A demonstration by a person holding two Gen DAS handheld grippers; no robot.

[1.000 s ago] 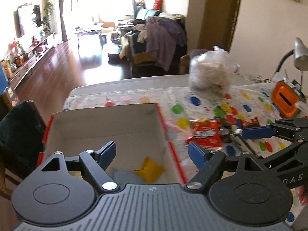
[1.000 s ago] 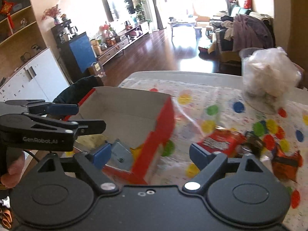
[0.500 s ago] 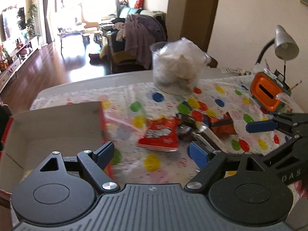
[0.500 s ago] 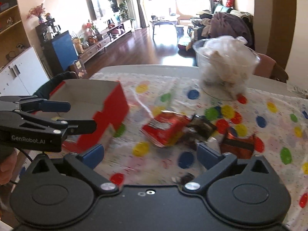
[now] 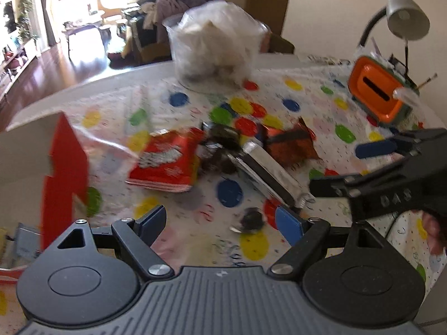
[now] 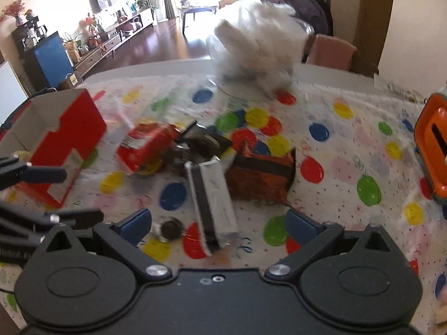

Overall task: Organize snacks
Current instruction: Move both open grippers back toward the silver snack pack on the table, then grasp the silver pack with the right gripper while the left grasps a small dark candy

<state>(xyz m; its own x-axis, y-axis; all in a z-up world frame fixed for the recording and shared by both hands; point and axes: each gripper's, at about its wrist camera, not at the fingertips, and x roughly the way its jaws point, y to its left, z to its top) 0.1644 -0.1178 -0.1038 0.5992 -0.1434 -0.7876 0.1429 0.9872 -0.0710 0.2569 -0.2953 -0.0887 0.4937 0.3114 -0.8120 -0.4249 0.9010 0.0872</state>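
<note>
Both claws are over the bench (image 6: 349, 106) with its dotted cloth, angled down at a heap of snacks. The left claw (image 5: 220, 222) stands wide open with nothing between its blue pads, and a small dark round sweet (image 5: 250, 220) lies on the cloth just inside its right finger. The right claw (image 6: 219, 222) is spread as wide as it goes; its jaws have just been opening, and the near end of a long silver packet (image 6: 213, 195) lies between them, not pressed by either pad. Left of that packet sits a red snack bag (image 6: 145, 146), with dark wrappers (image 6: 201, 139) bunched between them, and an orange-brown bag (image 6: 262, 173) touches the silver packet on its right. The red cardboard box (image 6: 64, 145) stands open at the left edge of the bench, apart from the heap. At the far side there's a clear tub (image 5: 215, 44) stuffed with white bags, and an orange holder (image 5: 377, 95) on the right under a grey lamp (image 5: 405, 14). The picture is blurred.
</note>
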